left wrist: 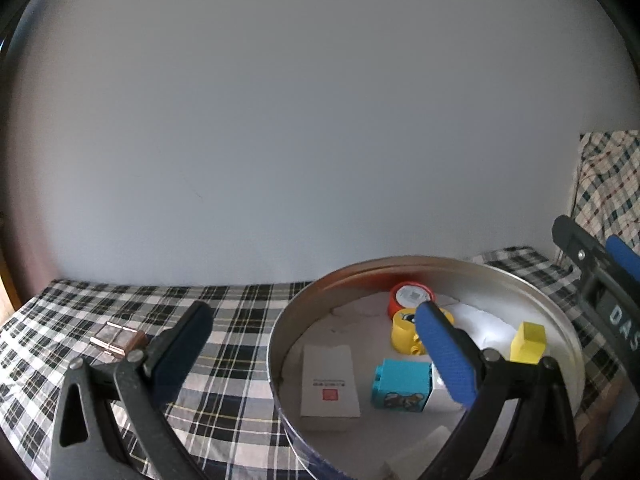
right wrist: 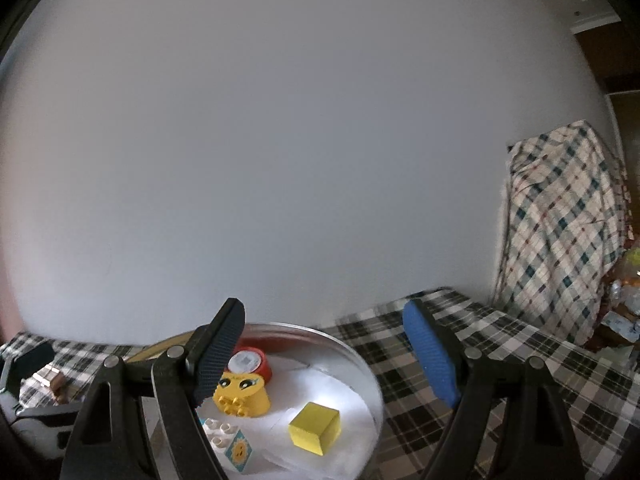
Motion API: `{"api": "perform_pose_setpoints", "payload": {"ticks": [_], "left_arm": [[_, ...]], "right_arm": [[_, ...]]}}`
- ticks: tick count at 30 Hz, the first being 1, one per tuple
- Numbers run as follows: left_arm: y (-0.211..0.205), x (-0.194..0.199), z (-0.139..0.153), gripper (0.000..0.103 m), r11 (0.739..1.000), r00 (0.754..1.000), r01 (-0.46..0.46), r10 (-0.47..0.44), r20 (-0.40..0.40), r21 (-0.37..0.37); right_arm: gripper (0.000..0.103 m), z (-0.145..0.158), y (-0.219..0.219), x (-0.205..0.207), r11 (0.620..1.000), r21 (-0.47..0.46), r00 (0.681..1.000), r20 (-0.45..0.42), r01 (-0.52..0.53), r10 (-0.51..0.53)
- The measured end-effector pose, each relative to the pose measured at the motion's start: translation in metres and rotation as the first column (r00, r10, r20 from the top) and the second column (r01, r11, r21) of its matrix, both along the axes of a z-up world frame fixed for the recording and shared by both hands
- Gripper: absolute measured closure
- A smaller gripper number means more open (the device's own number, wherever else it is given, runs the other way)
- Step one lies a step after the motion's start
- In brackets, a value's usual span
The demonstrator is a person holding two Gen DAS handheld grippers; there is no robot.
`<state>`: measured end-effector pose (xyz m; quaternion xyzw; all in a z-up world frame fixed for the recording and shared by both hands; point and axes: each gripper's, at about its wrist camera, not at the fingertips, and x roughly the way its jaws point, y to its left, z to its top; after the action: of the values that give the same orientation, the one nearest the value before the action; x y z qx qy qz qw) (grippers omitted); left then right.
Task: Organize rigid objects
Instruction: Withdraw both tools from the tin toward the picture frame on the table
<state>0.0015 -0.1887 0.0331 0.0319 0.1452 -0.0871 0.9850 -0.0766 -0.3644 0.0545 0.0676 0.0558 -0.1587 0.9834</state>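
Observation:
A round metal tin (left wrist: 560, 322) stands on the checked cloth and holds a white box (left wrist: 329, 380), a blue toy brick (left wrist: 400, 384), a yellow face brick (left wrist: 406, 332), a red-rimmed round piece (left wrist: 412, 295) and a yellow cube (left wrist: 530, 342). My left gripper (left wrist: 312, 336) is open and empty, straddling the tin's left rim. A brown-and-white block (left wrist: 118, 340) lies on the cloth to the left. My right gripper (right wrist: 324, 344) is open and empty above the tin's (right wrist: 360, 356) right side, over the yellow cube (right wrist: 316, 426) and face brick (right wrist: 240, 394).
A plain grey wall (left wrist: 300, 120) rises right behind the table. A checked cloth drapes over something tall at the right (right wrist: 564, 224). The right gripper shows at the right edge of the left wrist view (left wrist: 600, 264). Clutter sits at the far right (right wrist: 624, 312).

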Motion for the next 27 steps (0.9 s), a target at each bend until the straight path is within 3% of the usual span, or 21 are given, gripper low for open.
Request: {"api": "perform_pose_setpoints", "payload": {"ticks": [4, 10, 14, 27], "left_arm": [[-0.003, -0.005, -0.003, 0.001, 0.999, 1.000, 0.004, -0.005, 0.027, 0.049], [0.000, -0.012, -0.003, 0.001, 0.999, 0.999, 0.022, -0.023, 0.023, 0.031], [0.005, -0.014, -0.005, 0.001, 0.999, 1.000, 0.027, -0.027, 0.014, 0.018], [0.006, -0.023, -0.006, 0.001, 0.998, 0.998, 0.066, -0.066, 0.003, 0.012]], "right_arm": [[0.020, -0.003, -0.001, -0.007, 0.999, 0.029, 0.999, 0.041, 0.027, -0.028], [0.020, -0.001, 0.002, -0.017, 0.995, 0.010, 0.993, 0.064, 0.097, -0.098], [0.020, -0.001, 0.005, -0.019, 0.990, -0.024, 0.989, 0.036, 0.142, -0.141], [0.019, 0.002, 0.027, -0.045, 0.983, -0.090, 0.986, 0.056, 0.161, -0.157]]}}
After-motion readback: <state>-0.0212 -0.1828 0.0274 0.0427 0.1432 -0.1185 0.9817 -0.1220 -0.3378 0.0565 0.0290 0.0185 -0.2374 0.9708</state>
